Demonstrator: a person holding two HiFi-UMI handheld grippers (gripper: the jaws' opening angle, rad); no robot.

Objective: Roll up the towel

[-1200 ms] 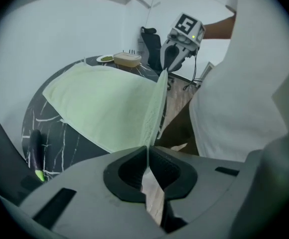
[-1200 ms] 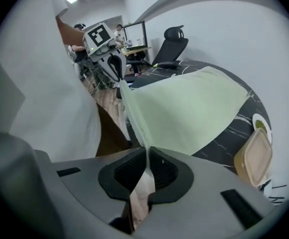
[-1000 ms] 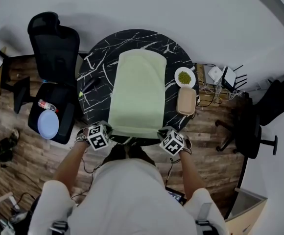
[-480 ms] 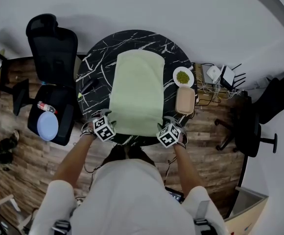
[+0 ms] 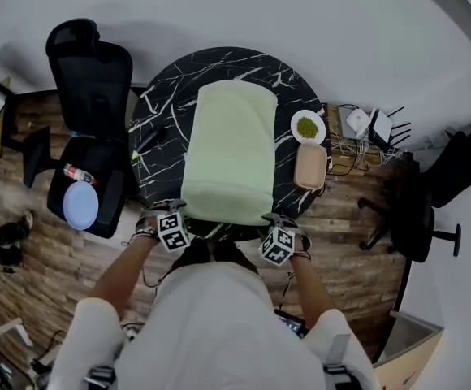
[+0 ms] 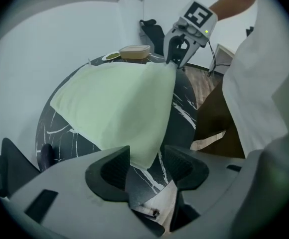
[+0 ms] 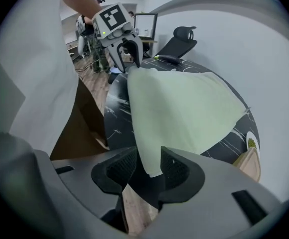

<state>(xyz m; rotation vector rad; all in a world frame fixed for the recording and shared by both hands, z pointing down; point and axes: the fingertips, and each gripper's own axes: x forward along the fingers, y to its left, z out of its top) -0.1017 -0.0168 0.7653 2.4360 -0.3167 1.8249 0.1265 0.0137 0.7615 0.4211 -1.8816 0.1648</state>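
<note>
**Left gripper** [image 6: 147,154]: jaws apart, having just been opening. The near-left corner of the towel [image 5: 229,153] sits loose between them. **Right gripper** [image 7: 148,154]: jaws apart, having just been closing. The near-right corner lies between them, with a gap beside one pad. Both grippers point steeply down at the near edge of the round black marble table [image 5: 158,120]. The pale green towel lies along the table's middle. A plate [image 5: 307,127] and a tan box [image 5: 309,166] sit at the table's right rim. A black office chair [image 5: 89,80] stands left of the table.
</note>
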